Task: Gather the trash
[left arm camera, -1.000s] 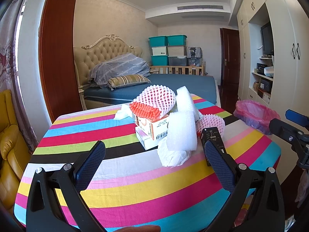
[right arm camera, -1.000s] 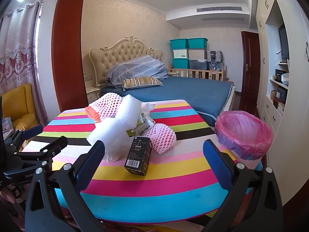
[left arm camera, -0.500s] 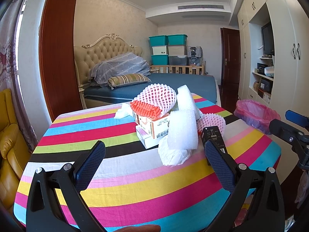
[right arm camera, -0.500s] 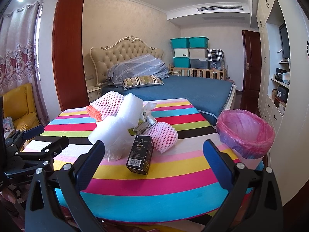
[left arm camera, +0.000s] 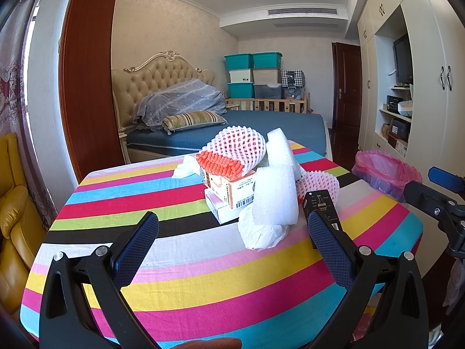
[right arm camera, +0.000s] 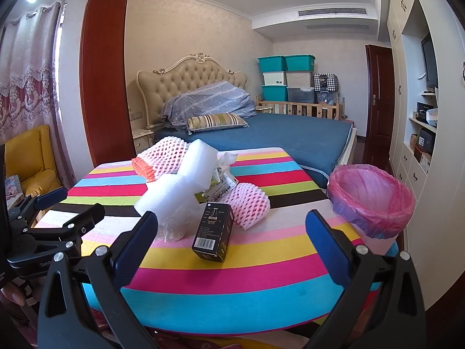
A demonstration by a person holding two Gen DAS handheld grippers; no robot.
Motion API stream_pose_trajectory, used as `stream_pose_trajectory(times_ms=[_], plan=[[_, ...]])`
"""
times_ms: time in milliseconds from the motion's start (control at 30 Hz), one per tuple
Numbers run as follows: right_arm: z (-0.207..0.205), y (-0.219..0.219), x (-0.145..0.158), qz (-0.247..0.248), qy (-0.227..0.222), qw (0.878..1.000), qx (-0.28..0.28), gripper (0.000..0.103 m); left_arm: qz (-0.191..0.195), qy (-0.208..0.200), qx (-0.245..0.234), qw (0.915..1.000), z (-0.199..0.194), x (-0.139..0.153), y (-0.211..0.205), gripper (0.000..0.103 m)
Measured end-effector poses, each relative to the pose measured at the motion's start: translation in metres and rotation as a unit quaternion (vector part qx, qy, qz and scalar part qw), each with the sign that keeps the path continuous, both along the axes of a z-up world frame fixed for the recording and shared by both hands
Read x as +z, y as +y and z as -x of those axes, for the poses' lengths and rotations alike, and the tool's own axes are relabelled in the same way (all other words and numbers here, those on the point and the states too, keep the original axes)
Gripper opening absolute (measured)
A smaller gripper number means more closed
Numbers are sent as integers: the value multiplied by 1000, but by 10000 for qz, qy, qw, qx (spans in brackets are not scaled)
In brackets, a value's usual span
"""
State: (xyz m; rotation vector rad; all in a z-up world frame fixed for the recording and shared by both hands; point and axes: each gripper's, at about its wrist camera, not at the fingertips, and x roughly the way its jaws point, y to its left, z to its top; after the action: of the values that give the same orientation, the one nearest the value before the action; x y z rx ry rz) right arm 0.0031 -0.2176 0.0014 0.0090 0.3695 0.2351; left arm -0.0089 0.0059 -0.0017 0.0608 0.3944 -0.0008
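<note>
A heap of trash lies on the striped table [left arm camera: 180, 264]: a pink foam net [left arm camera: 238, 148] on an orange-white carton [left arm camera: 232, 189], white foam sheets [left arm camera: 276, 197], crumpled white plastic [left arm camera: 261, 234], a second pink net [right arm camera: 252, 206] and a black box [right arm camera: 215, 232]. A bin with a pink liner [right arm camera: 372, 197] stands at the table's right edge. My left gripper [left arm camera: 232, 250] is open and empty, short of the heap. My right gripper [right arm camera: 232, 247] is open and empty, with the black box between its fingers' line of sight.
A bed [right arm camera: 261, 133] with a tufted headboard stands behind the table. A yellow armchair [left arm camera: 14, 221] is at the left. White cupboards and shelves [left arm camera: 407, 101] line the right wall. Stacked storage boxes [right arm camera: 287, 78] stand at the back.
Both grippers have drifted slightly closer to the heap. Both stay open and nothing on the table has moved.
</note>
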Motion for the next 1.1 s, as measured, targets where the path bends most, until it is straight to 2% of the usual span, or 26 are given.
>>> stream_pose_trajectory(times_ms=[800, 1100], plan=[[-4, 5, -2, -23, 83, 9999, 112, 99, 12, 0, 2, 10000, 1, 0, 1, 97], [-9, 7, -11, -28, 204, 9997, 132, 99, 30, 93, -28, 9999, 0, -6, 1, 97]])
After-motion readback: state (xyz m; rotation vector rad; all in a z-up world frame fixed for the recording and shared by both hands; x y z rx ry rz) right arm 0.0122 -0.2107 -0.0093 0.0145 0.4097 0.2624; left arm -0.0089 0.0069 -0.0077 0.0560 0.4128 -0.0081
